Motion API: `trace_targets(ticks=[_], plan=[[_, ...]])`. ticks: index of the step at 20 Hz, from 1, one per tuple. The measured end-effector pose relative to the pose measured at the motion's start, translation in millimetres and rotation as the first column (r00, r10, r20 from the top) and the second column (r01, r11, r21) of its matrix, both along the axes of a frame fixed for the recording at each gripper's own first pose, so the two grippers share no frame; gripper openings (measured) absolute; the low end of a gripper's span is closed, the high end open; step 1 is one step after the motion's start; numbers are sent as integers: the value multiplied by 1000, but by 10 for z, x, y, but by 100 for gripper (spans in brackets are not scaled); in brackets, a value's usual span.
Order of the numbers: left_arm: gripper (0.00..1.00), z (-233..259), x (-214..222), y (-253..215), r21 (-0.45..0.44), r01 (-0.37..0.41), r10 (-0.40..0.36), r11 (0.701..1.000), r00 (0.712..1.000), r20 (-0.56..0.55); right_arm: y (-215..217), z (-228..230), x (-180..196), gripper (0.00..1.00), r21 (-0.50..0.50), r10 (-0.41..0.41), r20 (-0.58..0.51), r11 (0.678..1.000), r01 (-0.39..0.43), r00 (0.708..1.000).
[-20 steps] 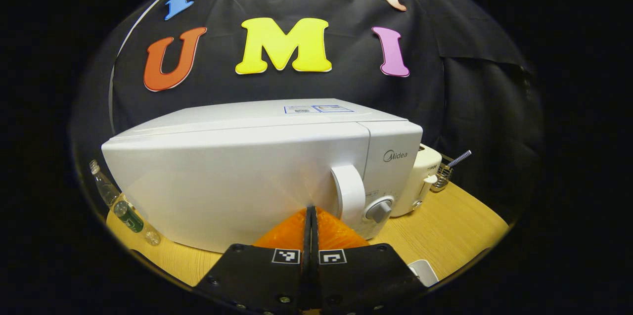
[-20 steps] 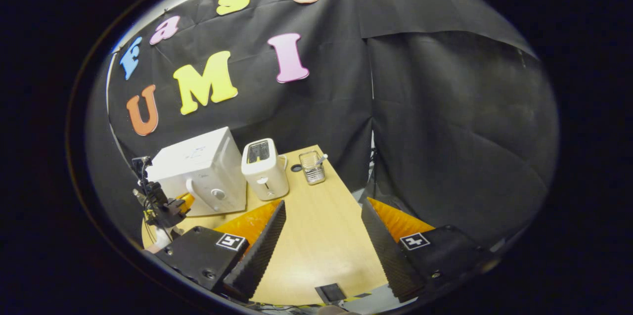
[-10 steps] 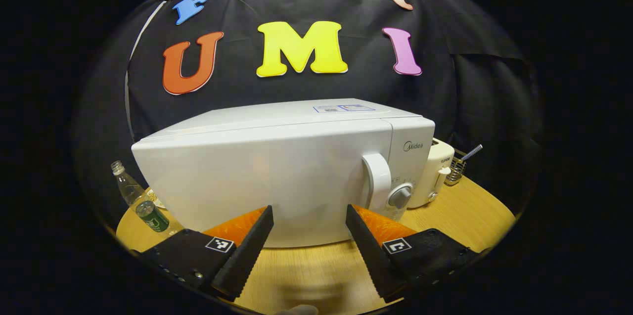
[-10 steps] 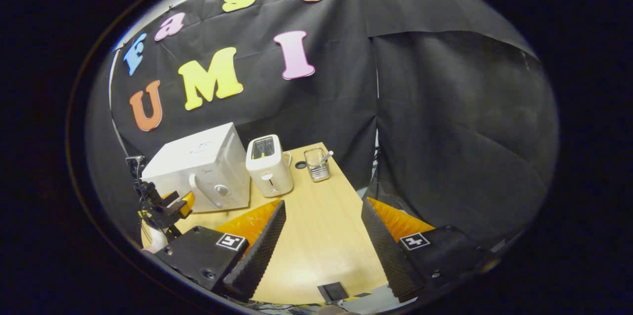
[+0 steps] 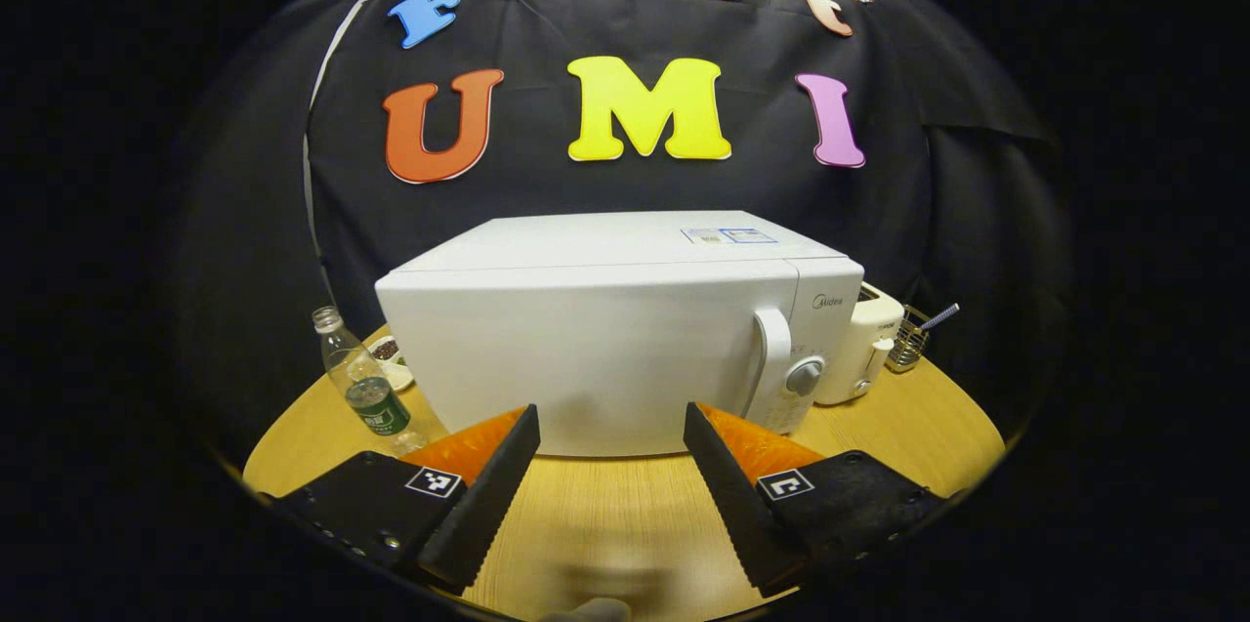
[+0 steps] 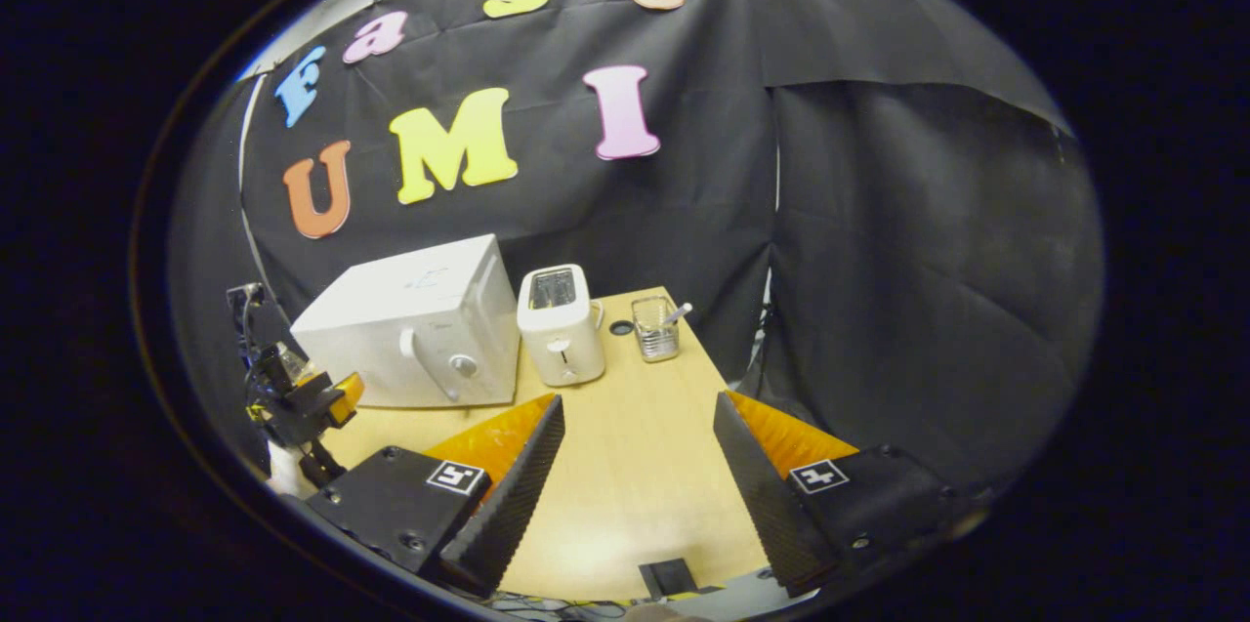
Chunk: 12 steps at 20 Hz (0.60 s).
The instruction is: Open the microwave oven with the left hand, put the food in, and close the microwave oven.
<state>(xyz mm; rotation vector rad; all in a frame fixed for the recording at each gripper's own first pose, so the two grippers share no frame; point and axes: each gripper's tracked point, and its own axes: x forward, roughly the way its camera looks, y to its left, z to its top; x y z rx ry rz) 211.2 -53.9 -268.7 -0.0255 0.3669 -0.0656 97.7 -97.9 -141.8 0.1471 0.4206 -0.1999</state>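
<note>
Two grippers, and both stand with their jaws apart and nothing between them. Your left gripper [image 5: 610, 480] faces the microwave oven [image 5: 605, 349] square on, the white door shut and dead ahead of the jaws, with bare table [image 5: 605, 534] between the fingertips and the oven's foot. The door handle [image 5: 771, 368] sits ahead and to the right of the right-hand jaw, just beside the control knob [image 5: 806, 376]. You are backed off and not touching it. Beyond the left-hand jaw stand a plastic bottle [image 5: 361, 388] and a small dish [image 5: 391, 353] holding something dark; that may be the food, though it is too small to tell.

Your right gripper [image 6: 635, 466] is held well apart from the oven, over bare table, with the oven up and to the left of its jaws and the toaster [image 6: 562, 324] straight ahead. That keeps it clear of the door's swing.

With the door closed and both grippers empty and drawn back, I judge either that the task is done or that nothing has started; the oven's inside is hidden. If you are starting, carry the left gripper to the right and forward until the handle lies between the jaws.
</note>
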Motion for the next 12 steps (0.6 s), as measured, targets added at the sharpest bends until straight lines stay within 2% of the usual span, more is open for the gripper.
trace_targets(ticks=[2,8,12], plan=[[94,239,-211,76,-11,2,-2,1000,1000,27,142,30,34,98,-4,27,15,1000,-27,1000],[94,1012,-801,510,-14,-53,54,998,993,107,655,248,183,98,-7,108,81,994,-108,991],[94,1492,-1127,788,-25,-92,95,995,980,175,1019,472,182,98,-21,145,166,989,-144,975]])
